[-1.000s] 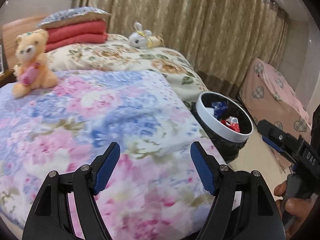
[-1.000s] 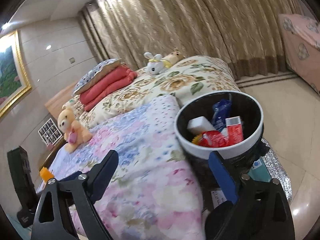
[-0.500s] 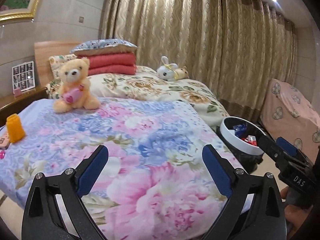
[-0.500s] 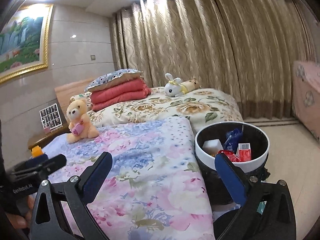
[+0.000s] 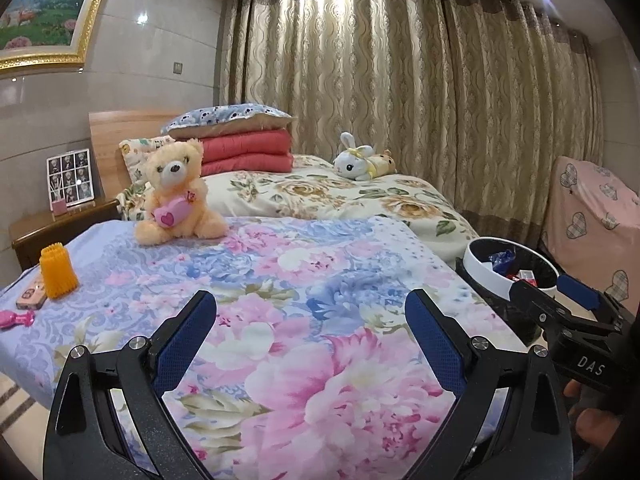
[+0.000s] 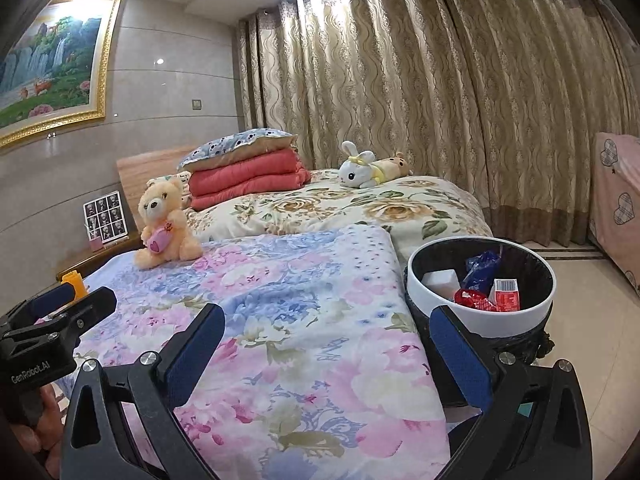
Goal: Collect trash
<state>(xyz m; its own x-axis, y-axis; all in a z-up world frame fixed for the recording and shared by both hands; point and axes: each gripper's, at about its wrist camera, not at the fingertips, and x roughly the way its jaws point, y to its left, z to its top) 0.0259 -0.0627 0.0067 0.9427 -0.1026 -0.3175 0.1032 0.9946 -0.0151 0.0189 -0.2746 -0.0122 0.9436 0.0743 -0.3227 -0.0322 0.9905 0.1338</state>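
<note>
A white-rimmed trash bin (image 6: 516, 322) with a black liner stands on the floor at the bed's right side; it holds red, blue and white wrappers (image 6: 482, 280). It also shows in the left wrist view (image 5: 486, 266). My left gripper (image 5: 310, 322) is open and empty above the floral blanket (image 5: 280, 300). My right gripper (image 6: 326, 338) is open and empty, its right finger in front of the bin. An orange ribbed cup (image 5: 58, 272), a flat pinkish object (image 5: 30, 294) and a pink item (image 5: 16, 318) lie at the blanket's left edge.
A teddy bear (image 5: 178, 194) sits on the blanket. Folded red quilts and a pillow (image 5: 244, 142) and a white bunny toy (image 5: 362, 162) lie further back. A wooden nightstand (image 5: 52, 226) stands left, curtains behind, a pink covered piece of furniture (image 5: 592, 220) right.
Both grippers have pulled back and tilted up from the bin and bed, so more of the room shows. The orange cup and pink items have come into the left wrist view. Both stay open.
</note>
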